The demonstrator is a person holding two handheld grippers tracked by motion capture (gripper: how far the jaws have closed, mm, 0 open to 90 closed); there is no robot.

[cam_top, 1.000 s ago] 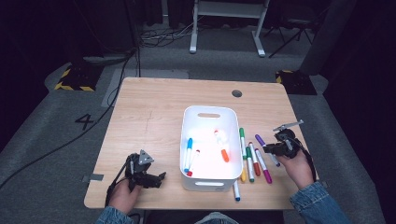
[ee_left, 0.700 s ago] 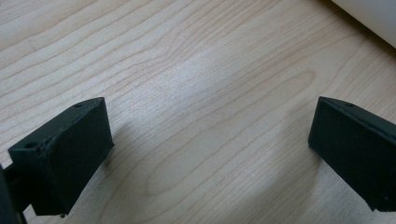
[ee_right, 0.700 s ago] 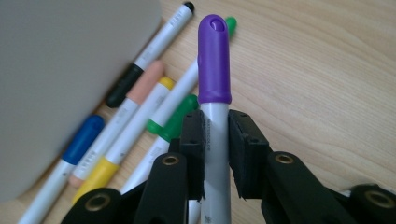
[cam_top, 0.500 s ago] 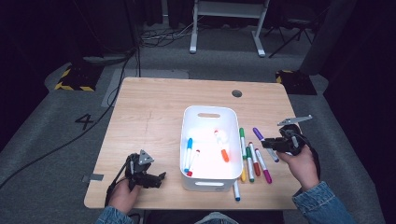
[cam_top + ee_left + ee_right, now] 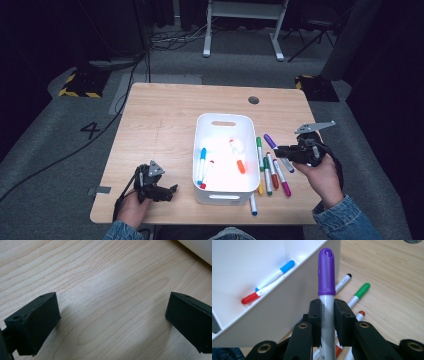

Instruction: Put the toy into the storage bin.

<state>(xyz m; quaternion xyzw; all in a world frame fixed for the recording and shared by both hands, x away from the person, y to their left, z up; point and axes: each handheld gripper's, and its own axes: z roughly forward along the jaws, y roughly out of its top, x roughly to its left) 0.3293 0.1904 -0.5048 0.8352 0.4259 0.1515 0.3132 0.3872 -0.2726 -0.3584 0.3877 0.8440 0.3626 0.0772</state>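
Purple-capped white plastic marker | my right gripper is clamping it | hovering at 3 o'clock of white plastic bin | my left gripper is gaping empty

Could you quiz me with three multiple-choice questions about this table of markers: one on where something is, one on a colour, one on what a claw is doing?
1. Where does the white bin stand?
A. Near the table's middle, left of the loose markers
B. On the floor
C. At the table's far left corner

2. What colour is the cap of the marker in the right claw?
A. Green
B. Purple
C. Orange

3. How does the left claw stand?
A. Shut on a blue marker
B. Shut on the bin's rim
C. Open over bare wood

Answers:
1. A: the high view shows the bin midway across the table, markers lying to its right.
2. B: the right gripper view shows the purple marker clamped between the pads.
3. C: the left gripper view shows jaws wide apart with nothing between them.
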